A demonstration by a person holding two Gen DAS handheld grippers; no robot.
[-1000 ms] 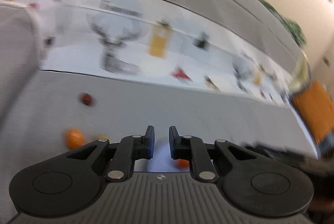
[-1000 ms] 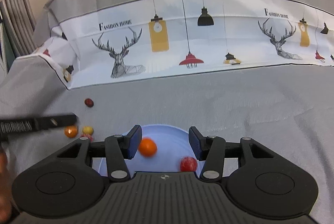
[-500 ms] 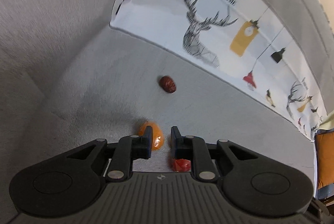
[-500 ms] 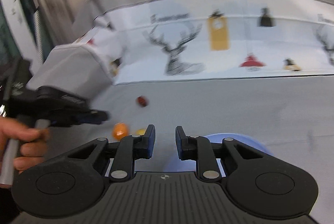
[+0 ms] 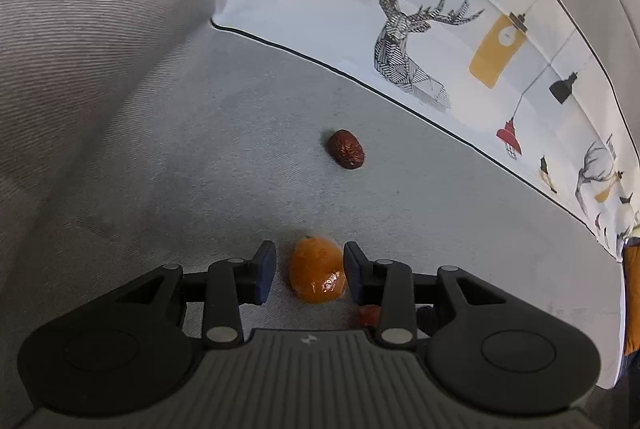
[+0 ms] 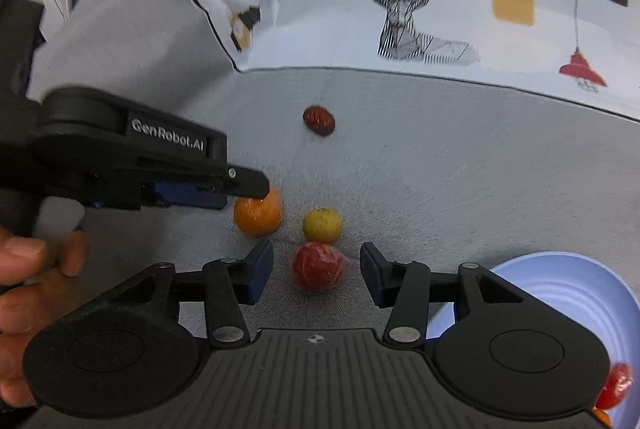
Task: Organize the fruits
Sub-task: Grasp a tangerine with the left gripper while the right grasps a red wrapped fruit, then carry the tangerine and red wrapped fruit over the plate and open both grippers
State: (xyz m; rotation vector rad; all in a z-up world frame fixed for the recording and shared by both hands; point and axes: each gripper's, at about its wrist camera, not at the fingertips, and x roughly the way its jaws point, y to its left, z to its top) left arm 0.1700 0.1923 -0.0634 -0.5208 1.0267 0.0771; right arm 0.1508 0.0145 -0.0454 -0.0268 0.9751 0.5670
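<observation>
My left gripper (image 5: 307,271) is open, its jaws on either side of a wrapped orange fruit (image 5: 317,275) on the grey sheet; the same orange (image 6: 258,215) and left gripper (image 6: 240,191) show in the right wrist view. My right gripper (image 6: 316,275) is open around a wrapped red fruit (image 6: 319,268). A small yellow fruit (image 6: 322,225) lies just beyond it. A dark red date (image 5: 346,149) (image 6: 319,120) lies farther off. A light blue plate (image 6: 560,293) at lower right holds a red fruit (image 6: 616,385).
The grey sheet meets a white band printed with deer and lamps (image 6: 420,17). A raised fold of bedding (image 5: 100,49) rises on the left. The person's hand (image 6: 24,269) holds the left gripper. An orange item (image 5: 632,293) sits at the right edge.
Both grippers opened. The left one moved forward, so the orange now sits between its jaws. The right one swung left and down from the plate to the red fruit.
</observation>
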